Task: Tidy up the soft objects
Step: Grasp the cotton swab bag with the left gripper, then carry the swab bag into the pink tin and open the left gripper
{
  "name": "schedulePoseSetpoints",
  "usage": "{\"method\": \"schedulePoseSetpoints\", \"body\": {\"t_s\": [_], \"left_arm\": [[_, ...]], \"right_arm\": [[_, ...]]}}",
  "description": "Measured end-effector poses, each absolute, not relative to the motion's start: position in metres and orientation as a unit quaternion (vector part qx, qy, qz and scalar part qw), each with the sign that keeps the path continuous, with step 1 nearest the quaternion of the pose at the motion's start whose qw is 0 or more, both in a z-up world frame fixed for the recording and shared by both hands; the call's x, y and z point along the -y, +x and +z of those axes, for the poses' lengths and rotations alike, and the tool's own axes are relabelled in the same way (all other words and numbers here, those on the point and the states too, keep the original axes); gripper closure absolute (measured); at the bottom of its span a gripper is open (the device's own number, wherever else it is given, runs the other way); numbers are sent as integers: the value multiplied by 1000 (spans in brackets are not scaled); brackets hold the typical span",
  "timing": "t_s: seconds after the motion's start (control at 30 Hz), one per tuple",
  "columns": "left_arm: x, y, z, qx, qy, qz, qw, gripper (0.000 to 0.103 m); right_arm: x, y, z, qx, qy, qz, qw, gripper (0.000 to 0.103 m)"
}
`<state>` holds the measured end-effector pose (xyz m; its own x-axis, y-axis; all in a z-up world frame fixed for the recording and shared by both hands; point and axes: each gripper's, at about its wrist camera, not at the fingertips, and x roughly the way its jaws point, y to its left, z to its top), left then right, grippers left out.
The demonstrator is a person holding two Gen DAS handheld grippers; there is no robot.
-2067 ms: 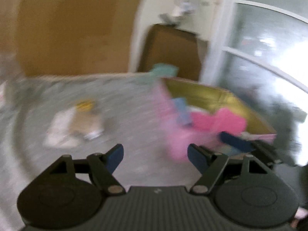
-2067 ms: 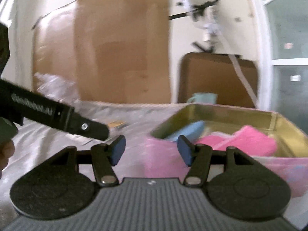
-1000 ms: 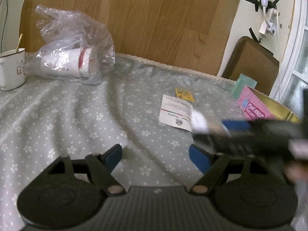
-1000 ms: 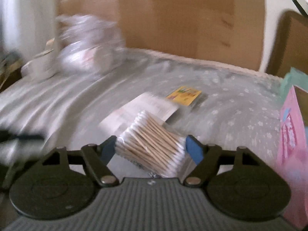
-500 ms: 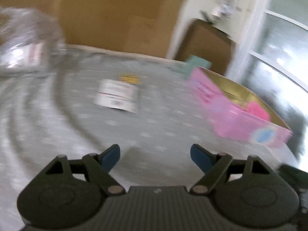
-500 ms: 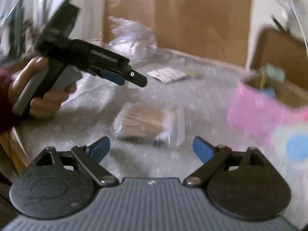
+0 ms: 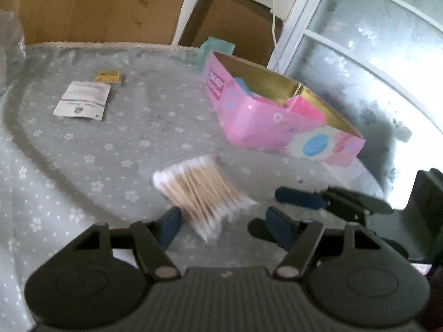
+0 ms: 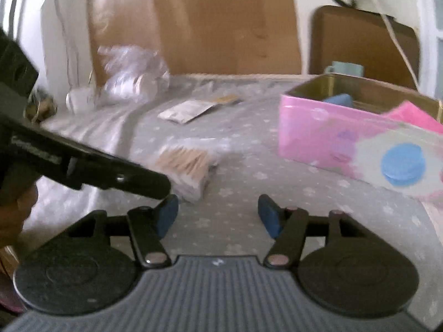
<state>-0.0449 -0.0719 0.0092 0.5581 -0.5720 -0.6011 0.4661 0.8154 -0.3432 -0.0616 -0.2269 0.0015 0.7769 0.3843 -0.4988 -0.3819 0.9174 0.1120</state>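
Note:
A clear pack of cotton swabs [image 7: 202,191] lies on the grey flowered tablecloth, just ahead of my left gripper [image 7: 224,228], which is open and empty above the cloth. The pack also shows in the right wrist view [image 8: 185,166]. My right gripper [image 8: 217,217] is open and empty; its fingers [image 7: 300,197] show at the right of the left wrist view. A pink box [image 7: 249,116] stands further right and holds a pink soft item [image 7: 306,109] and a blue one [image 7: 243,85]. The box shows in the right wrist view [image 8: 332,138] too.
A white leaflet [image 7: 83,101] and a small yellow card [image 7: 108,77] lie at the far left of the cloth. A teal mug [image 7: 216,47] stands behind the box. A crumpled plastic bag [image 8: 130,74] sits at the back left. My left gripper's body [image 8: 83,163] crosses the right wrist view.
The swab pack was in my right gripper a second ago; now it lies on the cloth with both grippers open. My left gripper has swung back over it.

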Motion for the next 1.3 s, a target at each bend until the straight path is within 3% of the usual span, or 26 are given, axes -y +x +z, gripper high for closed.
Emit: {"method": "schedulePoseSetpoints", "body": {"t_s": [0.2, 0.3, 0.37, 0.4, 0.43, 0.67, 0.83, 1.03, 1.13, 1.2, 1.3], "left_arm": [[69, -32, 6, -380, -93, -271, 879, 27], [68, -32, 3, -384, -90, -260, 881, 35], [69, -32, 3, -384, -88, -257, 883, 46], [70, -31, 2, -386, -91, -261, 880, 52], [72, -31, 3, -387, -92, -258, 880, 52], [101, -29, 47, -323, -60, -294, 897, 53], [157, -15, 74, -270, -16, -346, 898, 53], [221, 30, 73, -285, 0, -361, 888, 52], [249, 49, 64, -298, 31, -324, 897, 40], [257, 56, 60, -291, 37, -297, 909, 34], [258, 60, 62, -303, 21, -291, 908, 34]], "right_arm": [[216, -64, 0, -262, -30, 236, 935, 36], [210, -62, -2, -267, -56, 248, 930, 36], [202, -53, -2, -275, -58, 257, 925, 36], [199, -48, -2, -279, -53, 265, 921, 45], [195, -46, -1, -281, -47, 276, 918, 55], [207, -63, 17, -193, -56, 220, 955, 68], [243, -68, 38, -123, -62, 139, 981, 68], [287, -35, 40, -130, -60, 67, 988, 68], [305, -6, 35, -149, -68, 18, 986, 68], [315, 12, 32, -155, -68, -11, 985, 54], [318, 23, 30, -163, -53, -27, 985, 54]]}}
